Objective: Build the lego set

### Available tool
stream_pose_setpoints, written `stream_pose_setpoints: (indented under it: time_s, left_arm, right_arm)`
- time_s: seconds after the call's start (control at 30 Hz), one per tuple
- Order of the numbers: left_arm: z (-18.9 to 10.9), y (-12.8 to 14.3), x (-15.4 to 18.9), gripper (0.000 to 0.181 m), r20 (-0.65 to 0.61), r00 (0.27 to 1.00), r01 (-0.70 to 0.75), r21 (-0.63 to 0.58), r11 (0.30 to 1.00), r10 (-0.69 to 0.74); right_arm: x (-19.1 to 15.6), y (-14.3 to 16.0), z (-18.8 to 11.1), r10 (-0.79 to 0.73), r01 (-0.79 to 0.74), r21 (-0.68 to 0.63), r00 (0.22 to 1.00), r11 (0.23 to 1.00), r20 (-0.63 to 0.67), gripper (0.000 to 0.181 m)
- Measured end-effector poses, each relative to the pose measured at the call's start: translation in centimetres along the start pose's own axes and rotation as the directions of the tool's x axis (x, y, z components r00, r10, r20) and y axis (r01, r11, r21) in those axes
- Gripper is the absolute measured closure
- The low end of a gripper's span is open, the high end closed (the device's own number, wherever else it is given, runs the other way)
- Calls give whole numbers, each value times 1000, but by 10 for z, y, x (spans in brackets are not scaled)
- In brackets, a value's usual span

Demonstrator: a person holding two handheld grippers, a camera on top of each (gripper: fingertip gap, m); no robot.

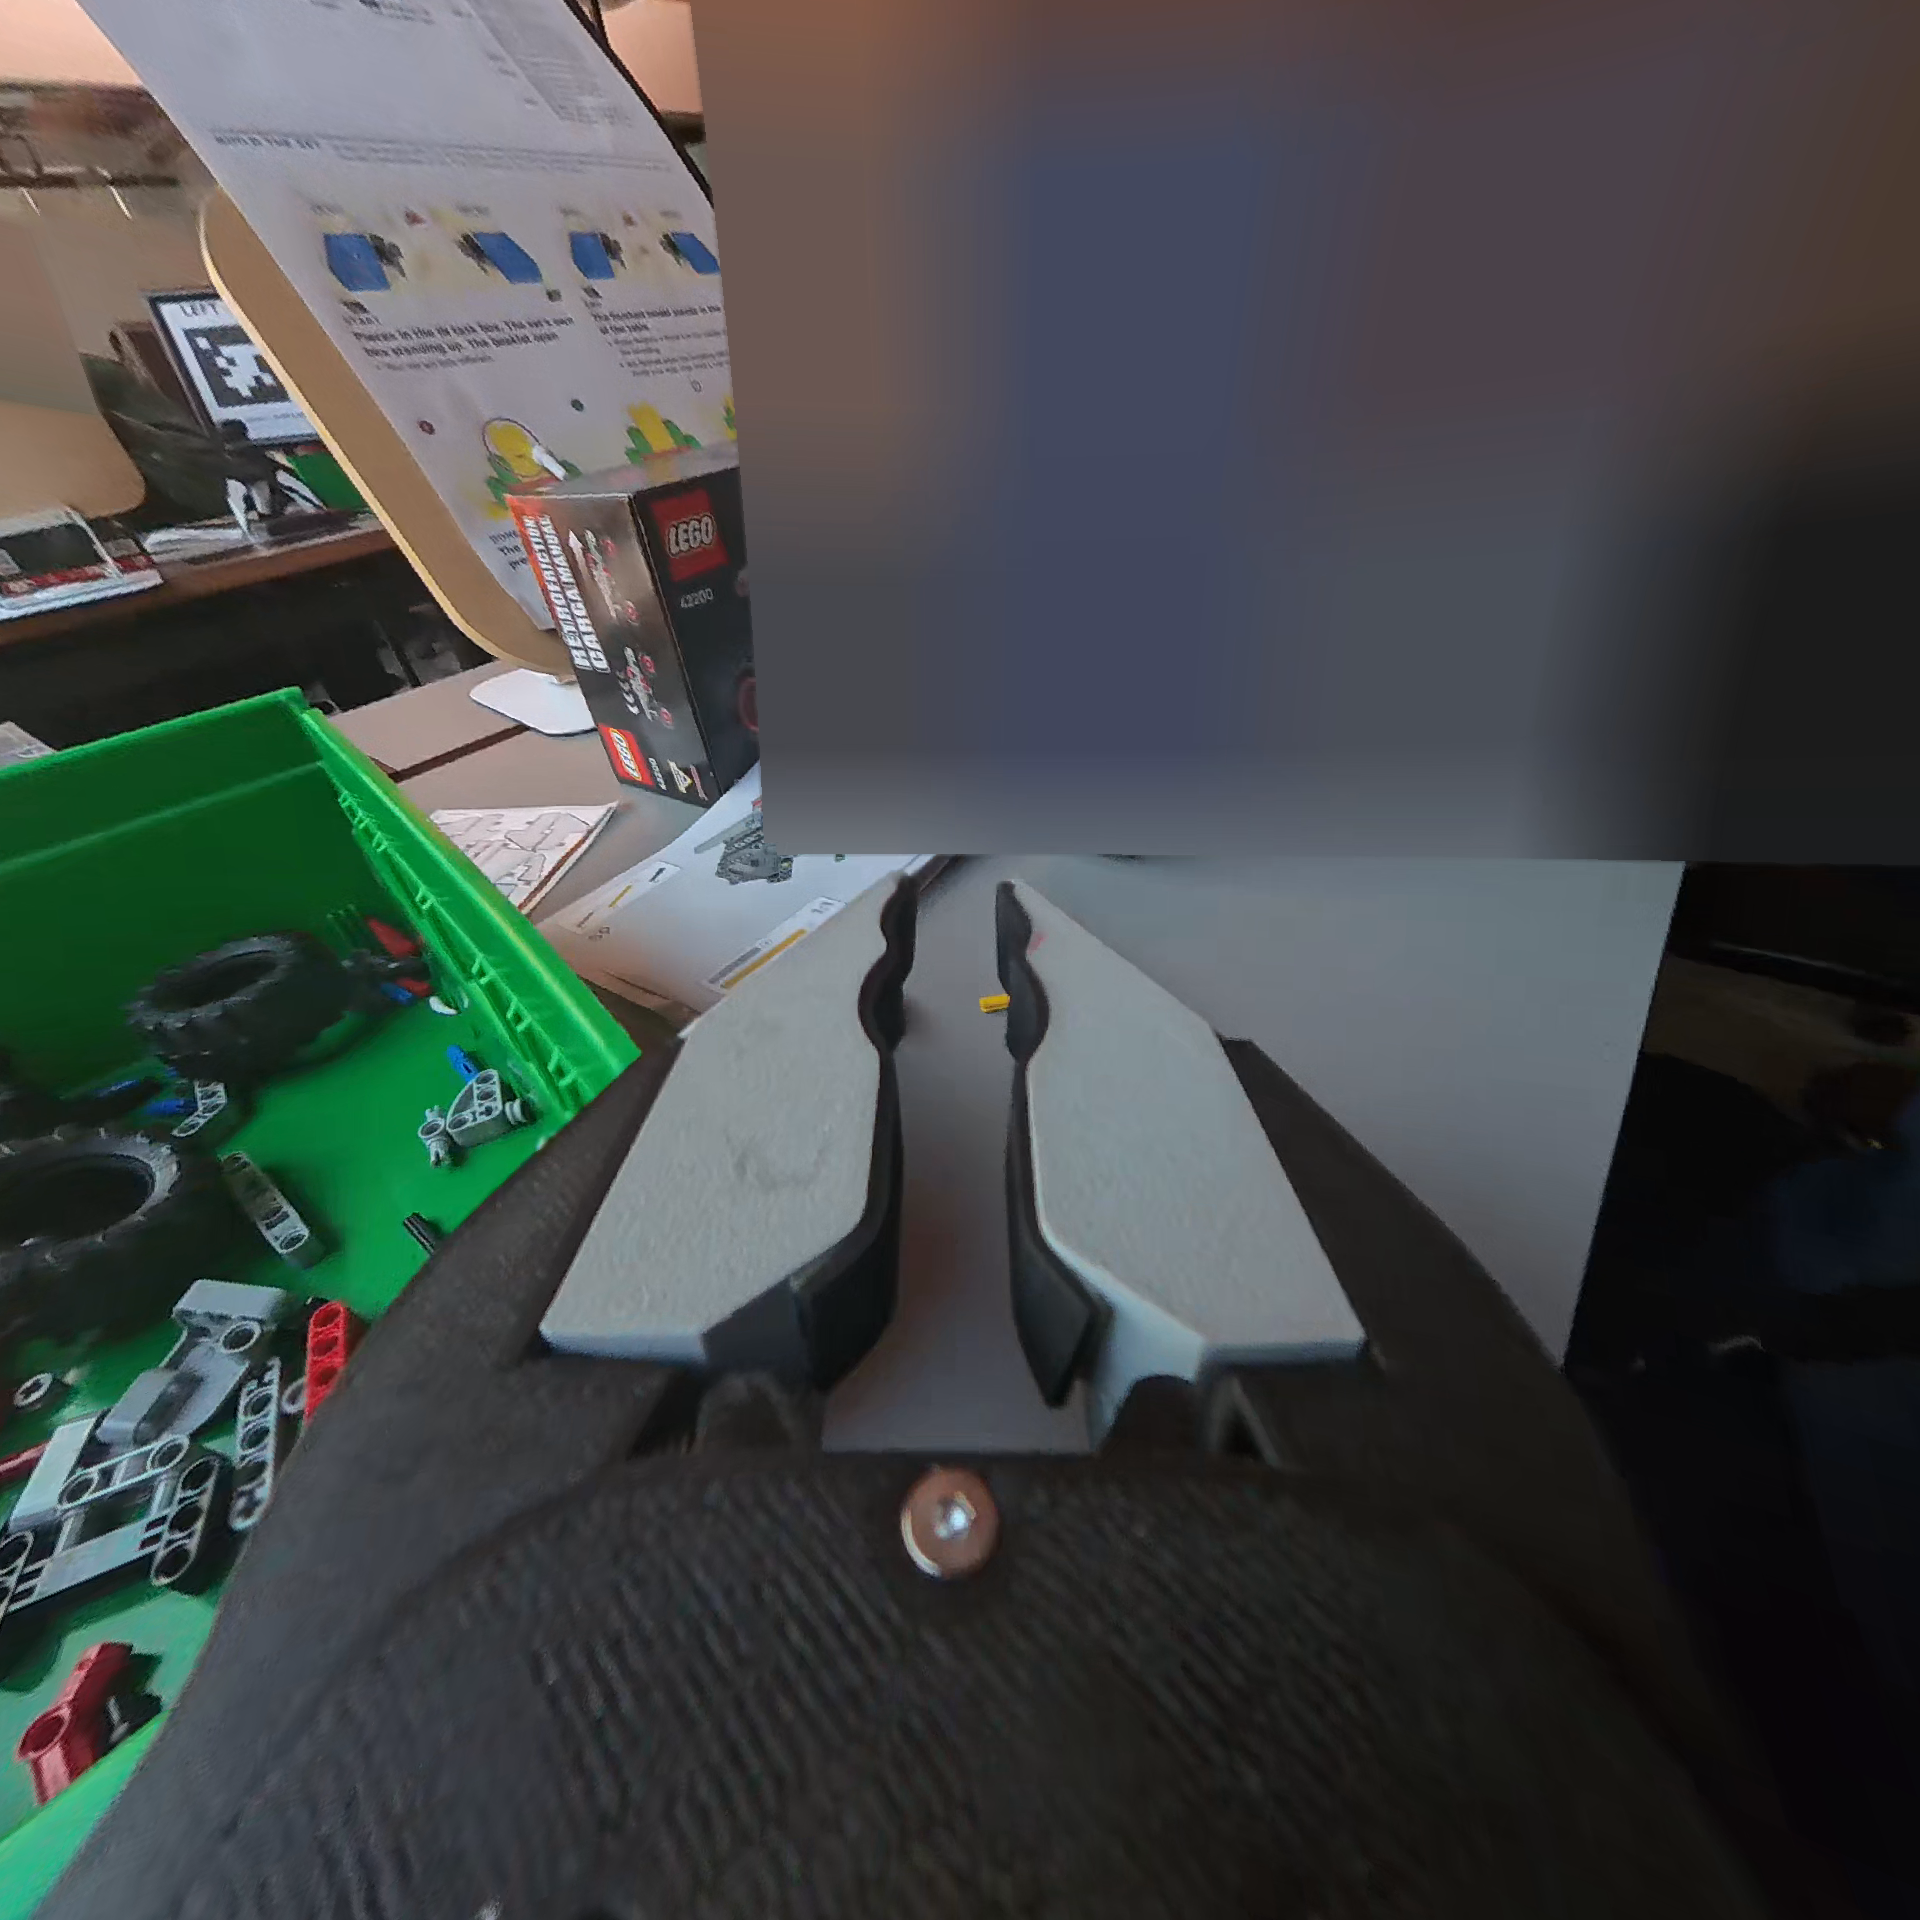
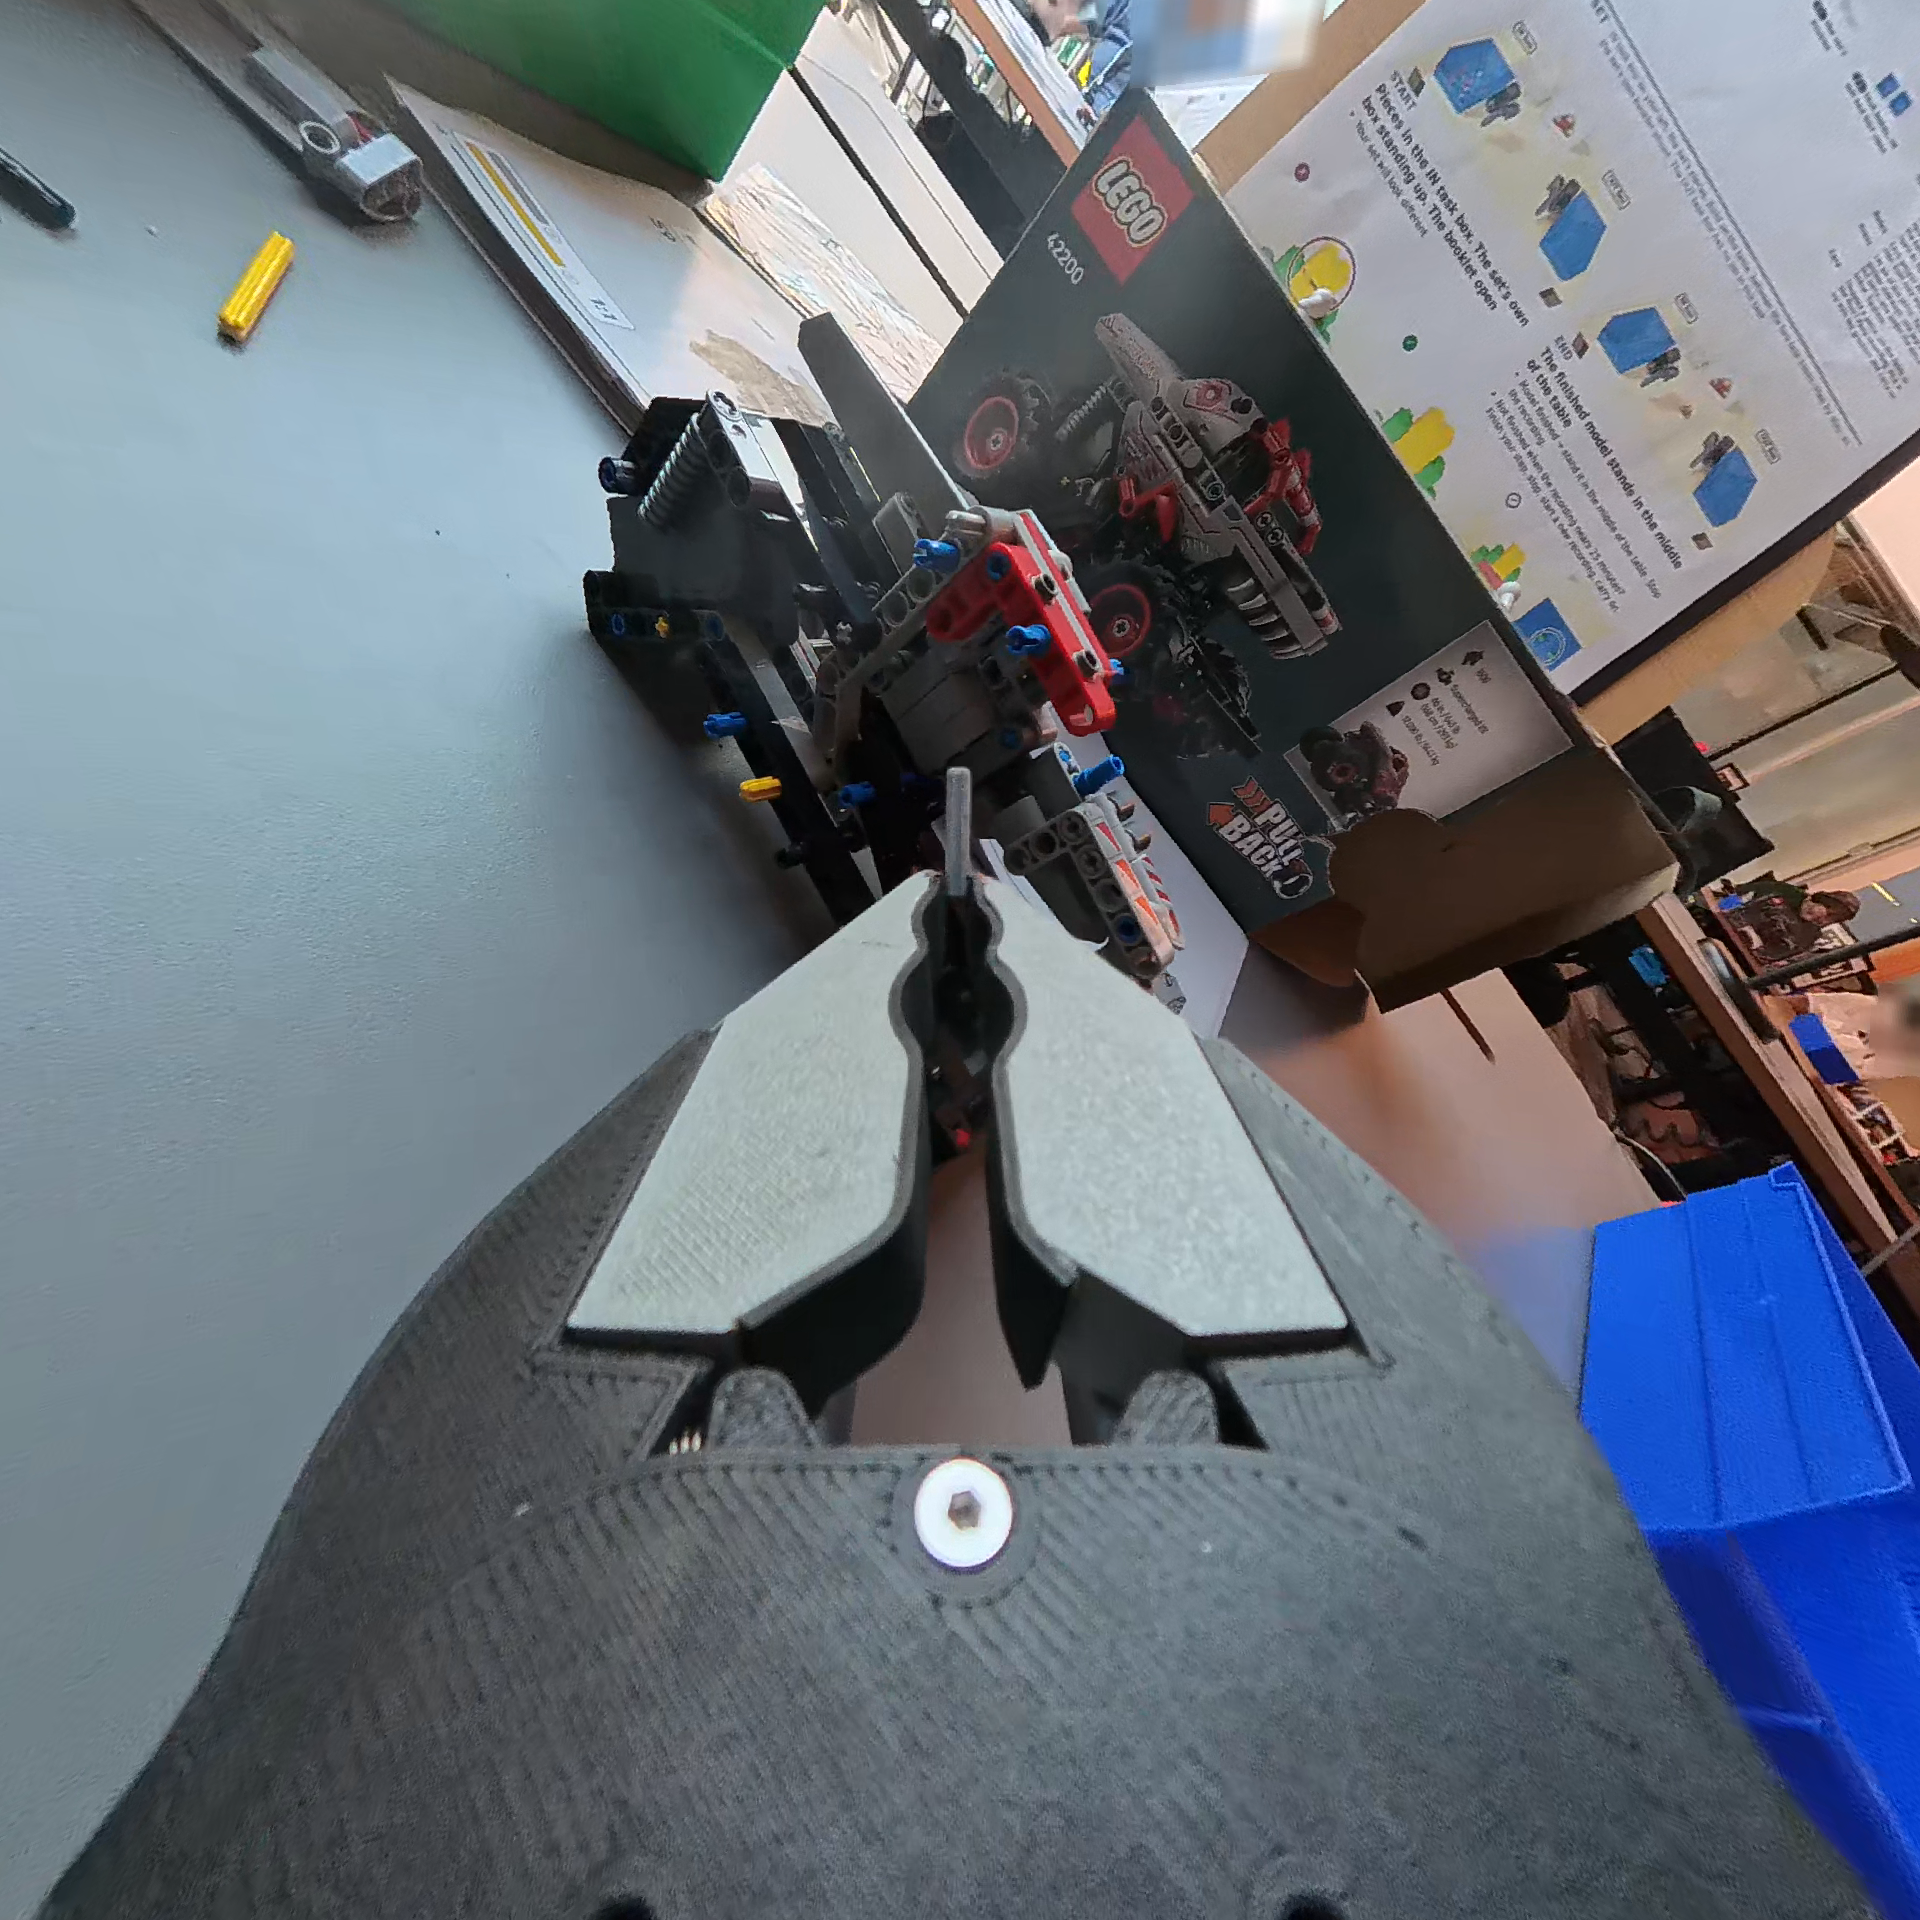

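My right gripper (image 2: 958,902) is shut on a thin grey axle (image 2: 957,826) that sticks out past the fingertips. The axle points at the half-built black, grey and red model (image 2: 883,644), which stands on the grey table just ahead. My left gripper (image 1: 956,914) is open and empty, low over the grey table. A small yellow piece (image 1: 994,1003) lies on the table between its fingers, farther off; it also shows in the right wrist view (image 2: 255,286). The green bin (image 1: 312,790) to the left holds black tyres (image 1: 234,1003), grey beams and red parts.
The set's black box (image 2: 1247,540) stands behind the model, also in the left wrist view (image 1: 665,623). The open instruction booklet (image 2: 623,260) lies flat beside it. A printed sheet (image 2: 1621,260) hangs behind. A blue bin (image 2: 1766,1455) sits at right. A grey part (image 2: 332,145) and a black piece (image 2: 36,197) lie far left. Across from one pair of fingers to the other is roughly 25 cm.
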State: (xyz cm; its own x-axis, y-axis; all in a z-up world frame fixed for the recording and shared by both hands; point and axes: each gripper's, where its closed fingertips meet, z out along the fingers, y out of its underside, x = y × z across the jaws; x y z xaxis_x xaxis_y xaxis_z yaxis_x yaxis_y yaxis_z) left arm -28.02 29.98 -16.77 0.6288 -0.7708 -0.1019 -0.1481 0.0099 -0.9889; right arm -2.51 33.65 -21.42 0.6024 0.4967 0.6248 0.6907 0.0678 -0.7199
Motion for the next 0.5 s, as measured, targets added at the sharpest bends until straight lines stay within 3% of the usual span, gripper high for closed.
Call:
stream_pose_setpoints:
  time_s: [0.17,0.5]
  left_arm:
    - [13,21,17,158,-84,996,-44,-133,990,33]
    - [13,21,18,160,-95,995,-43,-127,991,31]
  right_arm:
    - [-3,0,1,-20,20,-8,1000,1000,4,181]
    - [-4,2,3,-35,35,-23,999,999,-2,181]
